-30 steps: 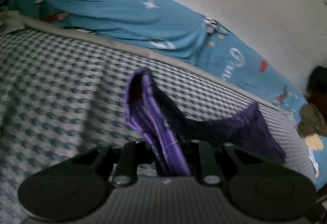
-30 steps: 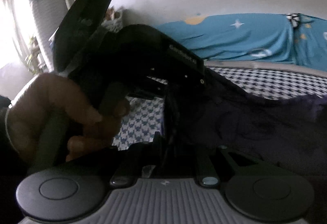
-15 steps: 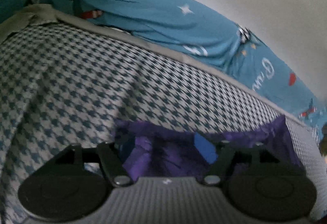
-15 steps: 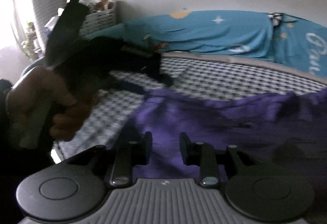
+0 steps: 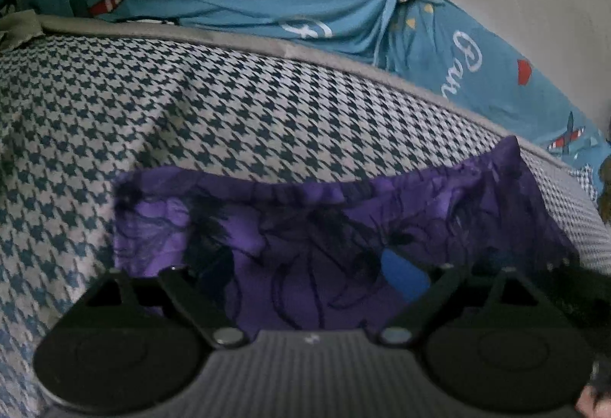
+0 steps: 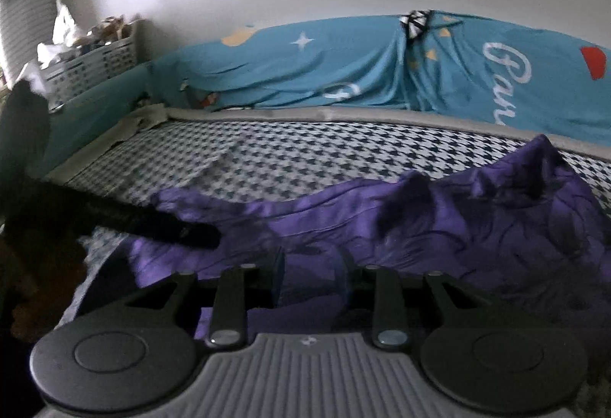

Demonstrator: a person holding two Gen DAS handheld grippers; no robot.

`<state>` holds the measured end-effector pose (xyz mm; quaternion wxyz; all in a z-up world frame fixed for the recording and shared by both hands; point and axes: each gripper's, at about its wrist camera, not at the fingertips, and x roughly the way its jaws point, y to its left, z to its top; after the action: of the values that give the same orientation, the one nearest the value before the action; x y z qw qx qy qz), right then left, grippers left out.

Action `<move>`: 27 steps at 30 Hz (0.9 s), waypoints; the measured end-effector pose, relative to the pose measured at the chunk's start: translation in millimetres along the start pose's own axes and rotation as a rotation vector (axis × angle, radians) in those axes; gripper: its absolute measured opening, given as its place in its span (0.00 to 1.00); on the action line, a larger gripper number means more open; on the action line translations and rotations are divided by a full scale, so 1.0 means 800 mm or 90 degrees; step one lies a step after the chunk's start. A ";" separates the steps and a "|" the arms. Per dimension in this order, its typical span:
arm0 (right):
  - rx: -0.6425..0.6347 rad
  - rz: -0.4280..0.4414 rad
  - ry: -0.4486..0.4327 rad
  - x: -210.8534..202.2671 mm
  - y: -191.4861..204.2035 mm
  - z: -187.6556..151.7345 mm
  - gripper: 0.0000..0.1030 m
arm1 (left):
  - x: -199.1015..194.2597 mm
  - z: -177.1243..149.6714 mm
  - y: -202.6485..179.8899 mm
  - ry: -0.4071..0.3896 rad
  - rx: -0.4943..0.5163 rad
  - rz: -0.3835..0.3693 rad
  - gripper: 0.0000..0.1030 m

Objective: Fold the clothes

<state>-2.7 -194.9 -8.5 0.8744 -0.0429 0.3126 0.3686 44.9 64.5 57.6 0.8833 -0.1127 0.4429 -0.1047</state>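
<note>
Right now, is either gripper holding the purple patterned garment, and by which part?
Neither. Left gripper and right gripper are both open above the purple patterned garment.

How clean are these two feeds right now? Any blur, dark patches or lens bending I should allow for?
Left wrist view: dim, the purple cloth soft and shadowed by the tongs; the checked bedcover bows with fisheye. Right wrist view: brighter wall, but the other tool at left is a dark blur, corners black.

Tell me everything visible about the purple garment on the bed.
The purple garment is thin, shiny-looking fabric with dark, vein-like markings. It lies spread and wrinkled on the houndstooth bedcover, its far edge gathered, one corner peaked up at the right. Both the left gripper and right gripper hover open over its near edge.
</note>
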 end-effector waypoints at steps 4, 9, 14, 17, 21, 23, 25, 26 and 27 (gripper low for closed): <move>0.010 -0.011 0.001 0.016 -0.017 0.010 0.28 | 0.007 -0.007 -0.014 0.007 0.026 0.006 0.88; 0.043 -0.019 0.008 0.045 -0.037 0.025 0.28 | 0.016 -0.016 -0.032 0.013 0.068 0.013 0.90; 0.059 -0.020 0.033 0.077 -0.052 0.038 0.28 | 0.025 -0.025 -0.050 0.019 0.108 0.019 0.90; 0.073 -0.017 0.060 0.100 -0.062 0.044 0.27 | 0.030 -0.031 -0.057 0.022 0.127 0.024 0.90; 0.073 -0.014 0.079 0.124 -0.069 0.052 0.22 | 0.037 -0.035 -0.060 0.027 0.140 0.034 0.91; 0.084 -0.011 0.082 0.134 -0.074 0.054 0.19 | 0.040 -0.037 -0.063 0.028 0.148 0.036 0.93; 0.105 -0.008 0.083 0.144 -0.081 0.056 0.13 | 0.044 -0.039 -0.067 0.029 0.159 0.039 0.94; 0.119 -0.006 0.082 0.146 -0.085 0.057 0.12 | 0.045 -0.041 -0.068 0.030 0.166 0.041 0.95; 0.130 -0.004 0.081 0.147 -0.088 0.058 0.11 | 0.047 -0.042 -0.070 0.031 0.173 0.044 0.95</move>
<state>130.9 -159.0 -50.4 0.8537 0.0222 0.4035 0.3286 35.2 -3.0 25.9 0.8823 0.0257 0.4499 -0.1359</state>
